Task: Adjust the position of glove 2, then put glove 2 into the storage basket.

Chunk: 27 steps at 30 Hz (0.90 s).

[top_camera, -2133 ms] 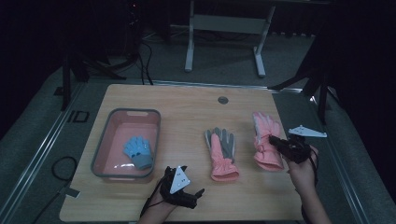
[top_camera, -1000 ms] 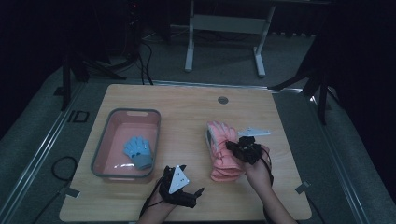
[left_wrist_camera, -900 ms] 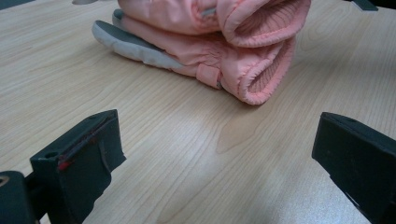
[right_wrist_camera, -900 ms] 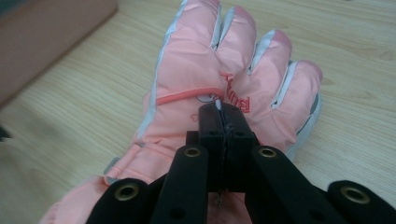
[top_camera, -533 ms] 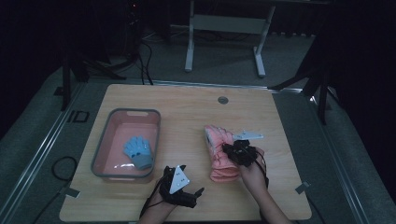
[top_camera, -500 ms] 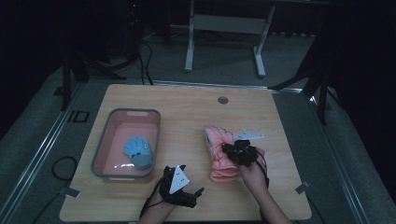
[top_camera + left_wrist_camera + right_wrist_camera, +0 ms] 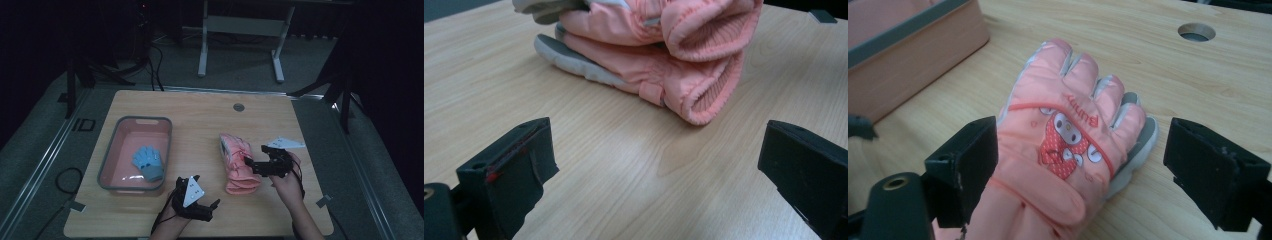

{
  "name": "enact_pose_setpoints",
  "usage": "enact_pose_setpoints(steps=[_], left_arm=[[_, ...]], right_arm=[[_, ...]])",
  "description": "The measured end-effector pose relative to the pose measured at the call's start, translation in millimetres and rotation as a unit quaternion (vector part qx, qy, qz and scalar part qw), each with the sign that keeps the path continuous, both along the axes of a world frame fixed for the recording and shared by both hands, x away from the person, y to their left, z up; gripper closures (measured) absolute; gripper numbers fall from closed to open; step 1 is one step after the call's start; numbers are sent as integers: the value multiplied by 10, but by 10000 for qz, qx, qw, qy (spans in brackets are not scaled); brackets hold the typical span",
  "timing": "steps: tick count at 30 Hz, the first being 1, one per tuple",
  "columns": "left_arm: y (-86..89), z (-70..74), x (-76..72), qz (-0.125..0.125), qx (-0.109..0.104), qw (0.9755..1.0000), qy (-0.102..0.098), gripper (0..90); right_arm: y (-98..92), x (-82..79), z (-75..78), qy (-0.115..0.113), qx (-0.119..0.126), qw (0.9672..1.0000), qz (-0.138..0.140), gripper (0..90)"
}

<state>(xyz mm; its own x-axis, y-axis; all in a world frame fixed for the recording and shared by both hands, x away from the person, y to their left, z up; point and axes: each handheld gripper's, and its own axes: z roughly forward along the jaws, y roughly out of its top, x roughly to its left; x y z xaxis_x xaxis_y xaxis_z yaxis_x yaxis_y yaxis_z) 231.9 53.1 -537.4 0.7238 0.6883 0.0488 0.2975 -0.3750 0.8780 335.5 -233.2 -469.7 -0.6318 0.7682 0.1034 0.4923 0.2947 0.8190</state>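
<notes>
The right claw [image 7: 248, 163] has just been opening; its jaws now stand wide apart over the two stacked pink gloves [image 7: 237, 162], pads clear of the fabric. The left claw [image 7: 216, 204], jaws also apart and empty, rests near the desk's [image 7: 200, 107] front edge, bare wood between it and the cuffs. Left of both claws sits a pink bin [image 7: 167, 150] holding a blue glove [image 7: 148, 162].

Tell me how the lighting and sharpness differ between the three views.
High view: dim, with dark surroundings; the table and pink gloves are soft and low in contrast. Left gripper view: bright and even; the stacked gloves are fairly sharp, while the near tongs are soft. Right gripper view: well lit; the cartoon print on the top glove is crisp, the tray wall is blurred.
</notes>
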Motion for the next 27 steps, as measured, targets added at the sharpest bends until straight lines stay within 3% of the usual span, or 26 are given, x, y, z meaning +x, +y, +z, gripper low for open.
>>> enact_pose_setpoints(steps=[2, 4, 5, 7, 9, 13, 15, 17, 19, 22, 24, 26, 27], left_arm=[[0, 31, 12, 54, 0, 10000, -41, 36], [6, 79, 31, 113, -71, 9999, -14, 37], [8, 110, 39, 125, -153, 9998, 14, 38], [11, 188, 61, 62, -377, 9992, 104, 38], [-16, 283, 89, -14, -428, 9988, 232, 39], [-109, 478, 172, -56, -318, 9992, 220, 45], [-165, 583, 222, -49, -269, 9994, 221, 83], [-222, 669, 273, -155, -147, 9997, 98, 133], [-291, 731, 340, -288, 54, 9996, 27, 167], [-379, 795, 433, -375, 77, 9992, -127, 338], [-441, 822, 524, -406, 28, 9992, -41, 362], [-492, 836, 607, -294, -17, 9995, -124, 418], [-513, 841, 659, -260, -21, 9996, -108, 423]], right_arm=[[-44, -10, 11, -221, -24, 9997, 93, 137], [-73, -22, 17, -488, -308, 9982, 158, 127], [-92, -34, 20, -652, -339, 9972, 138, 126], [-133, -37, 36, -579, -402, 9972, 251, 126], [-177, -41, 54, -495, -513, 9972, 205, 127], [-290, -12, 79, -185, -457, 9986, 191, 123], [-339, -2, 92, -121, -302, 9994, 141, 104], [-381, 1, 105, -48, -88, 9998, 184, 100], [-399, -4, 110, -129, -108, 9998, 124, 103], [-416, 5, 111, -199, -276, 9994, 70, 162], [-420, 21, 113, -237, -379, 9990, 27, 222], [-435, 53, 122, -185, -299, 9994, -33, 365], [-443, 73, 126, -161, -264, 9995, -48, 386]])
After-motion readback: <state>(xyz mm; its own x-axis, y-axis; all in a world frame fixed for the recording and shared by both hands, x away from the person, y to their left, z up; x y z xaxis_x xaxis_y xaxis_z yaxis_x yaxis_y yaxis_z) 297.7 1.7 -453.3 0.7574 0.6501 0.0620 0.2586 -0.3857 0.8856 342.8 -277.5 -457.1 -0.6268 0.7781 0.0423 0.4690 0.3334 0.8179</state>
